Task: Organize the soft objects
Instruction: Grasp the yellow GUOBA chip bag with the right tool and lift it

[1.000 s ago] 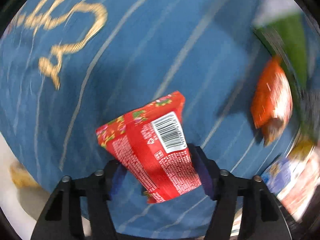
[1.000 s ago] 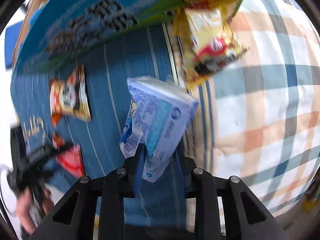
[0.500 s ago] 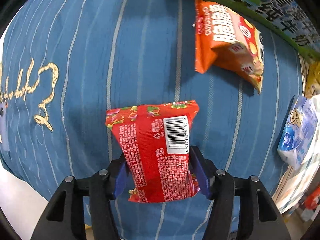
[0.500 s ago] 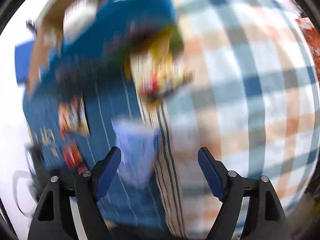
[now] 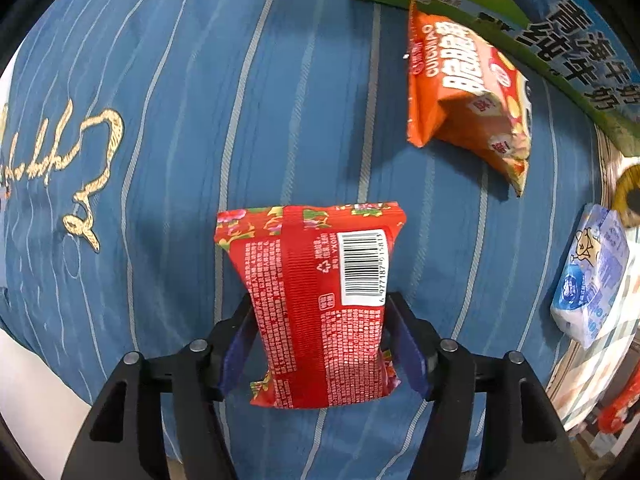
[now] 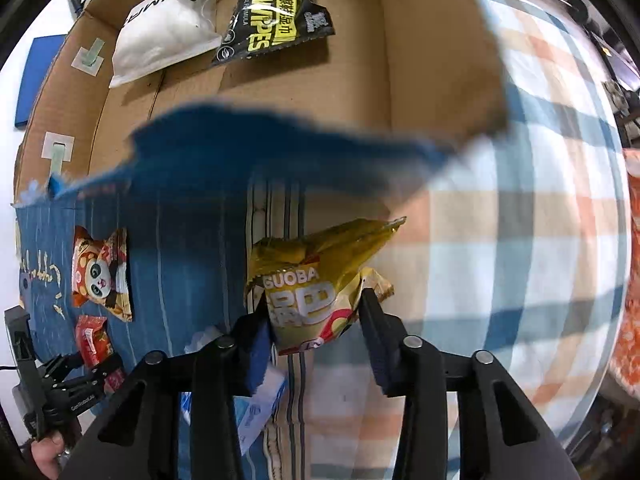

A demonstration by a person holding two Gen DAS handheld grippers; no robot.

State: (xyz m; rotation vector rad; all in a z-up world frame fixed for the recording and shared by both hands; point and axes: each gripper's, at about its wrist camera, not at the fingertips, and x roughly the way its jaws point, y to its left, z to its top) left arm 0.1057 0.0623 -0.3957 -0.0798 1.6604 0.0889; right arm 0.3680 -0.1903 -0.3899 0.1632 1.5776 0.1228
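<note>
Left wrist view: gold embroidered script (image 5: 60,168) sat at nine o'clock on the blue striped cloth (image 5: 280,100); the left gripper (image 5: 320,336) was closed on the red snack packet (image 5: 316,300), both pads pressed into its sides, barcode face up, packet at six o'clock; an orange snack bag (image 5: 468,96) lay on the cloth at one o'clock, just below a green-and-blue carton (image 5: 500,12); a blue-and-white pouch (image 5: 592,276) lay at three o'clock.

Right wrist view: the panda-printed orange bag (image 6: 100,276) and the red packet (image 6: 94,338) lay at eight o'clock; a white pouch (image 6: 168,24) and a black wipes pack (image 6: 276,12) lay inside the cardboard box (image 6: 432,60) at twelve o'clock; the right gripper (image 6: 316,328) bracketed the yellow snack bag (image 6: 316,280) at centre, left finger against it, right finger near its edge; firm grip could not be told; checked cloth (image 6: 540,220) spread toward three o'clock.
</note>
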